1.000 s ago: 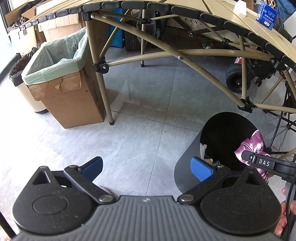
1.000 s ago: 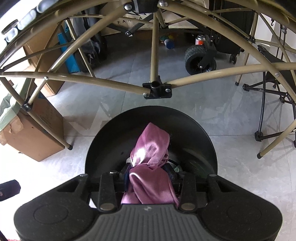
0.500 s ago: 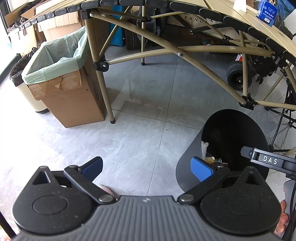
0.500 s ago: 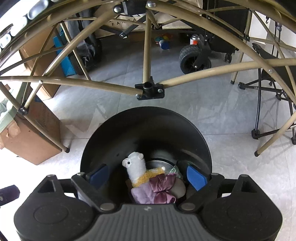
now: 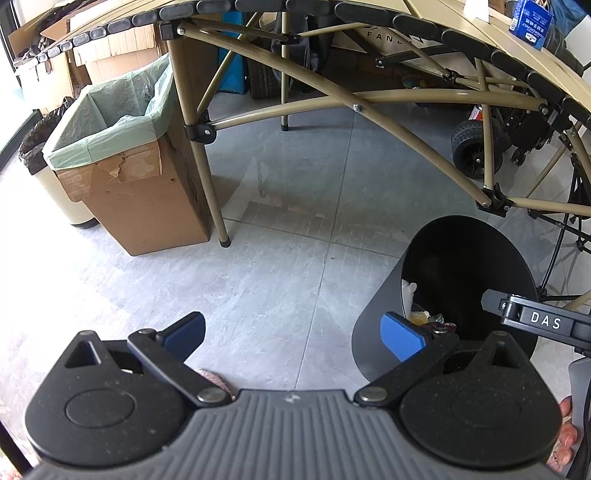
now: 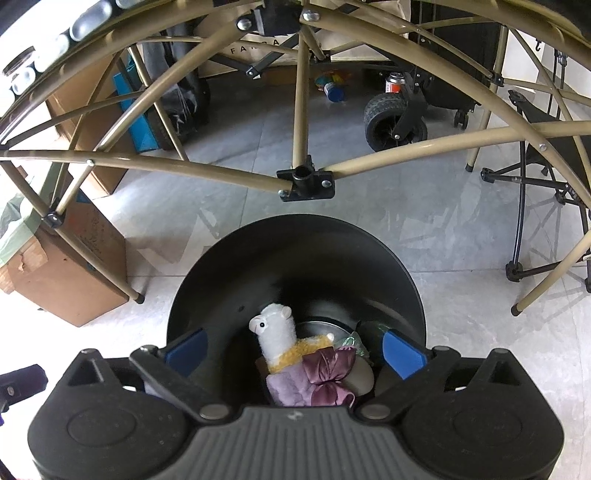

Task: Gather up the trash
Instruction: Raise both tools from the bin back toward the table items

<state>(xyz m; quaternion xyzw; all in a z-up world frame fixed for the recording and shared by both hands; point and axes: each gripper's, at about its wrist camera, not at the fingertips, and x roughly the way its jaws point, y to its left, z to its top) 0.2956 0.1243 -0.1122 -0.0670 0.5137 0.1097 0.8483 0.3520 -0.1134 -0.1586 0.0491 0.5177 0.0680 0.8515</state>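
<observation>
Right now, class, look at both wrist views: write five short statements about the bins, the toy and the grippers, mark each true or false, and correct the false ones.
1. The plush toy lies inside the black bin. True.
2. The right gripper clamps the pink cloth. False: its jaws are opening, and the cloth lies below them in the bin.
3. The cardboard box has a green liner. True.
4. The left gripper holds a bottle. False: it is open, with nothing between its jaws.
5. The black bin stands on the table. False: it stands on the floor.

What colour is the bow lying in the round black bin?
Shiny mauve-purple satin bow, clearest in the right wrist view.
</observation>
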